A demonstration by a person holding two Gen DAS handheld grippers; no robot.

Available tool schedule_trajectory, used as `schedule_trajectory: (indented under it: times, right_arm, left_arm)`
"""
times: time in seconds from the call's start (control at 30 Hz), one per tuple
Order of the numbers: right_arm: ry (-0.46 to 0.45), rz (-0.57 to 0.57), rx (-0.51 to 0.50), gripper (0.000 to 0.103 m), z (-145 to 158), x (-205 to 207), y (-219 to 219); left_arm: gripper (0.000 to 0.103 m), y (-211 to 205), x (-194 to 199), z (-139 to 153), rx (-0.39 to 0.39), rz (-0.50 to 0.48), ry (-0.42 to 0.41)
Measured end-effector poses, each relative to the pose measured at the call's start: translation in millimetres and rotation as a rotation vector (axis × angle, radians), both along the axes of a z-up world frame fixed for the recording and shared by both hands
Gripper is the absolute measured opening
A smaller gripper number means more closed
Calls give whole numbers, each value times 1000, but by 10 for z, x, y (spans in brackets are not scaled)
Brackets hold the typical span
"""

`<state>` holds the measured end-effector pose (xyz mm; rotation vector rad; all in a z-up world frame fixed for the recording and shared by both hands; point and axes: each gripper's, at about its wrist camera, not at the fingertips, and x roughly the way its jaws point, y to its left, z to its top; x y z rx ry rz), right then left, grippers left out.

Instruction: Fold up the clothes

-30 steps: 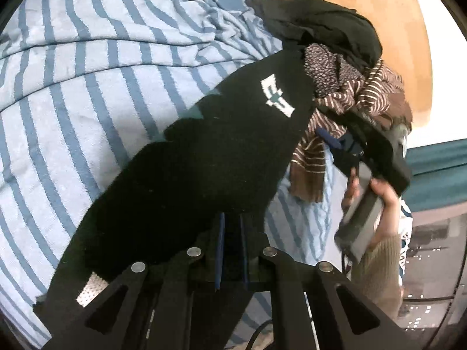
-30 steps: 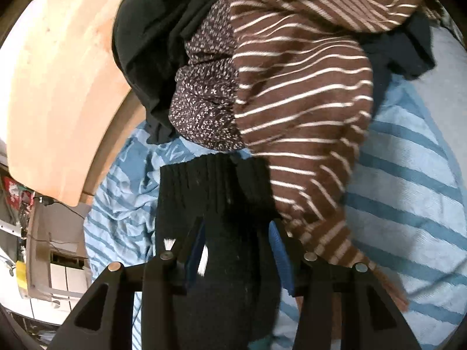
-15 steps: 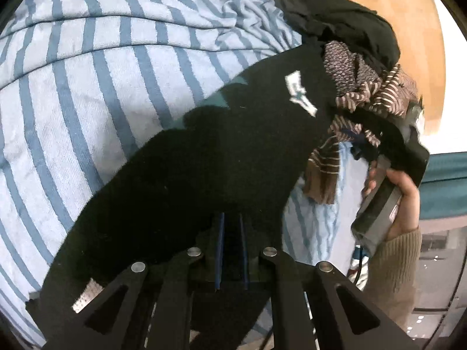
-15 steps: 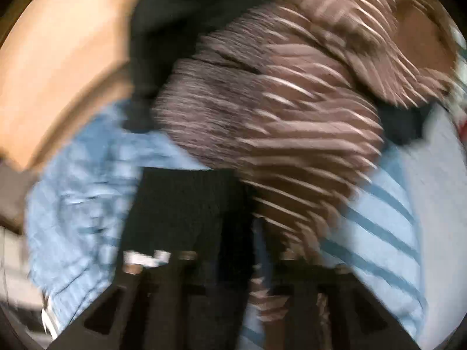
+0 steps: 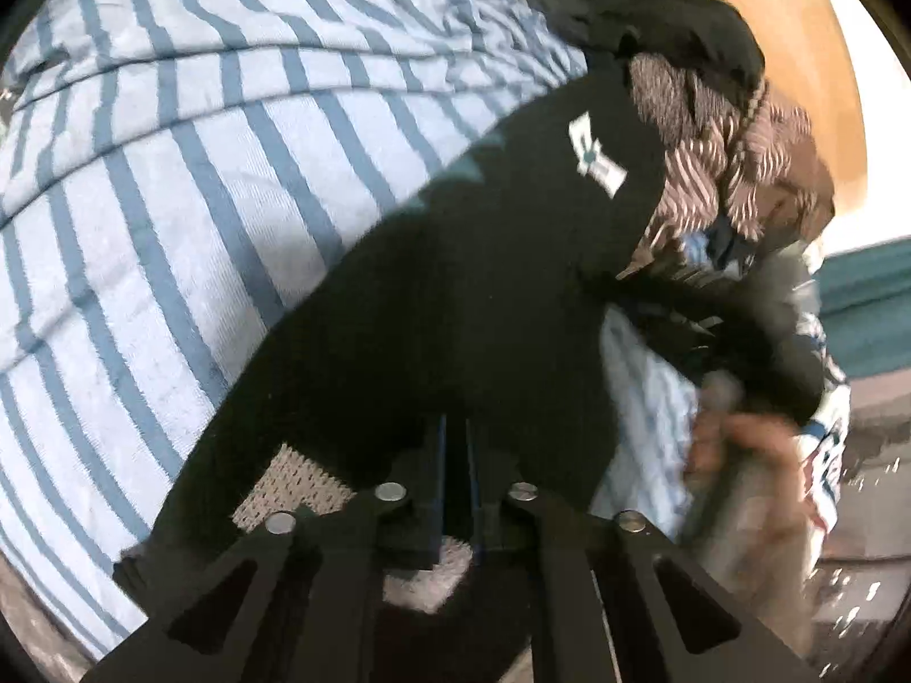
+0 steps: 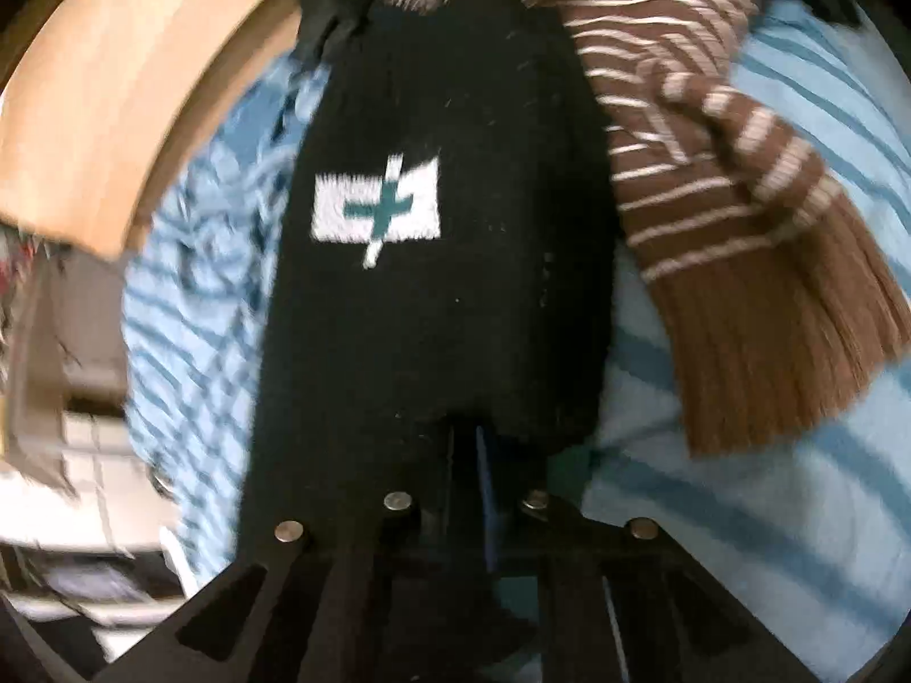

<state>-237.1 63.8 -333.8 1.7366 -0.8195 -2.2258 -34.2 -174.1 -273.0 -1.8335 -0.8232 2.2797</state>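
A black knit garment (image 5: 455, 284) with a white patch bearing a teal cross (image 5: 595, 156) lies stretched across the striped bed. My left gripper (image 5: 454, 455) is shut on its near edge, where a pale knit inner side shows. In the right wrist view the same black garment (image 6: 444, 313) and its patch (image 6: 376, 208) run up from my right gripper (image 6: 467, 455). That gripper's jaws are closing, with the garment's edge pinched between them. A hand (image 5: 740, 455), blurred, holds the right gripper at the garment's far end.
A light-blue bedsheet (image 5: 171, 199) with darker stripes covers the bed. A pile of clothes sits by the wooden headboard (image 5: 768, 28): a brown striped knit (image 6: 712, 171), a dark speckled piece (image 5: 666, 97) and a black garment (image 5: 672, 28). Room furniture shows blurred at the left (image 6: 68, 455).
The right gripper's jaws have closed on the black garment and it has pulled back, bringing the white patch into its view. The left gripper shifted slightly, still gripping.
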Motion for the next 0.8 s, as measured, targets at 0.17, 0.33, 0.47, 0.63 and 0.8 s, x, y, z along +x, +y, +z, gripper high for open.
schedule_trajectory:
  times: [0.17, 0.33, 0.47, 0.63, 0.8]
  right_arm:
    - [105, 83, -20, 31, 424, 430, -189]
    - [-32, -10, -9, 24, 45, 778, -185]
    - [3, -170, -144, 50, 397, 1212, -9]
    - [15, -173, -151, 75, 709, 1831, -89]
    - [-146, -154, -199, 83, 461, 2123, -340]
  left_arm:
    - [5, 4, 51, 76, 29, -15, 14]
    - [5, -234, 344, 280, 65, 16, 60]
    - [25, -639, 655, 388, 98, 104, 80]
    - [64, -1080, 1020, 322, 224, 275, 74]
    - [64, -1164, 1243, 144, 293, 329, 11]
